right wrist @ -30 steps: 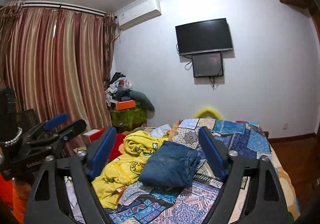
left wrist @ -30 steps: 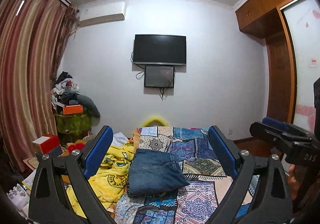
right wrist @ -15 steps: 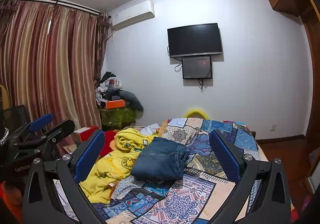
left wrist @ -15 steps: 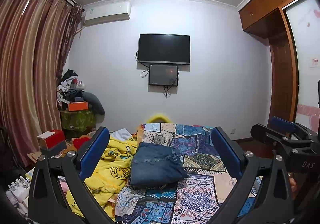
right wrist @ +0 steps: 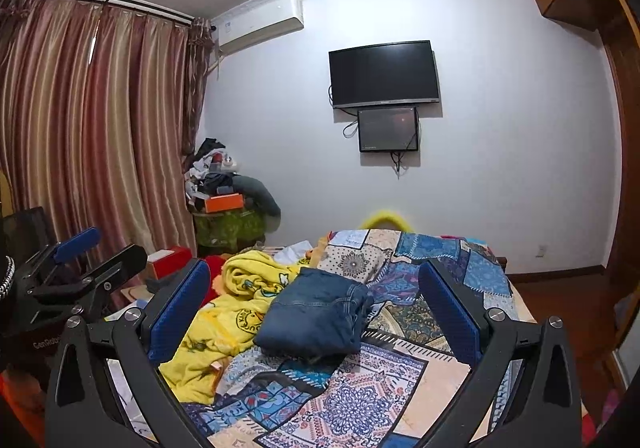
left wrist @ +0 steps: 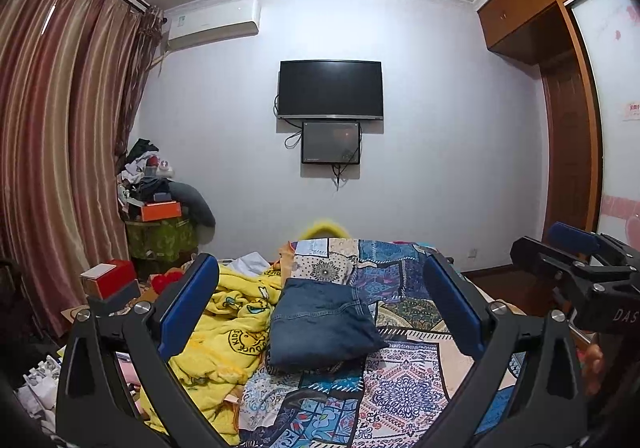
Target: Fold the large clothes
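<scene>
A folded pair of blue jeans point(left wrist: 322, 322) point(right wrist: 314, 318) lies as a compact bundle on the patchwork bedspread point(left wrist: 400, 380) point(right wrist: 352, 400). My left gripper point(left wrist: 322, 288) hovers well back from the jeans, its blue-padded jaws wide apart with nothing between them. Likewise my right gripper point(right wrist: 314, 288) stands open and empty, raised above the bed and clear of the bundle. The right gripper point(left wrist: 572, 260) also shows at the right edge of the left wrist view, and the left gripper point(right wrist: 80, 260) at the left edge of the right wrist view.
A crumpled yellow cartoon blanket point(left wrist: 224, 332) point(right wrist: 224, 320) lies left of the jeans. A cluttered stand point(left wrist: 160, 224) sits by the striped curtain point(left wrist: 60, 152). Red boxes point(left wrist: 108, 280) rest beside the bed. A TV point(left wrist: 330, 90) hangs on the far wall; a wooden wardrobe point(left wrist: 568, 96) stands right.
The right gripper's jaws have spread wider. Both views have tilted up slightly, so the jeans sit a little lower and farther; the jeans have not moved.
</scene>
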A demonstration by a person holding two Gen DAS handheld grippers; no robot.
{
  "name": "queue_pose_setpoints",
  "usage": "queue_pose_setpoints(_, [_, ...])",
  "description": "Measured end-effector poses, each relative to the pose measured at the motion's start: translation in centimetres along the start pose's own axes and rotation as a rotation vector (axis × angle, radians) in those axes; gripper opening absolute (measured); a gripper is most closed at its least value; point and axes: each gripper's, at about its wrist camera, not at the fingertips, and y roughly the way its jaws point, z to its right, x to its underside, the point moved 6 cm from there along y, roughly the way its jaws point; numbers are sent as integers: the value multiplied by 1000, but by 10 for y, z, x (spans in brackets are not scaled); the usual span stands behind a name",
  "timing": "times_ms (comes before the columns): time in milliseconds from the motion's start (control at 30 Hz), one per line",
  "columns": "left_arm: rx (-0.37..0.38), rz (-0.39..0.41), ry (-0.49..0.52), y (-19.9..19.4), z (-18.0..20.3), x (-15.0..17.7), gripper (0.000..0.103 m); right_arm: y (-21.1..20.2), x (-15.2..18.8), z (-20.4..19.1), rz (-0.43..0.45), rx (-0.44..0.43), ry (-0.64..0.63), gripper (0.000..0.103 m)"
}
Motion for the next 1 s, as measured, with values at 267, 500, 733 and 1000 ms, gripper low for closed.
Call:
queue_pose_setpoints(267, [-1, -4, -12, 1, -2, 1, 102, -5, -1, 1, -3, 10, 1, 103])
queue_pose_setpoints(500, [0, -1, -19, 1, -2, 1, 102, -7, -3, 2, -6, 11, 4, 103])
queue_pose_setpoints(733, [11, 2, -25, 1, 4, 0, 102, -7, -4, 3, -6, 12, 7, 103])
queue_pose_setpoints(1000, [45, -15, -26, 1, 11, 0, 102, -8, -6, 5, -5, 16, 16, 103])
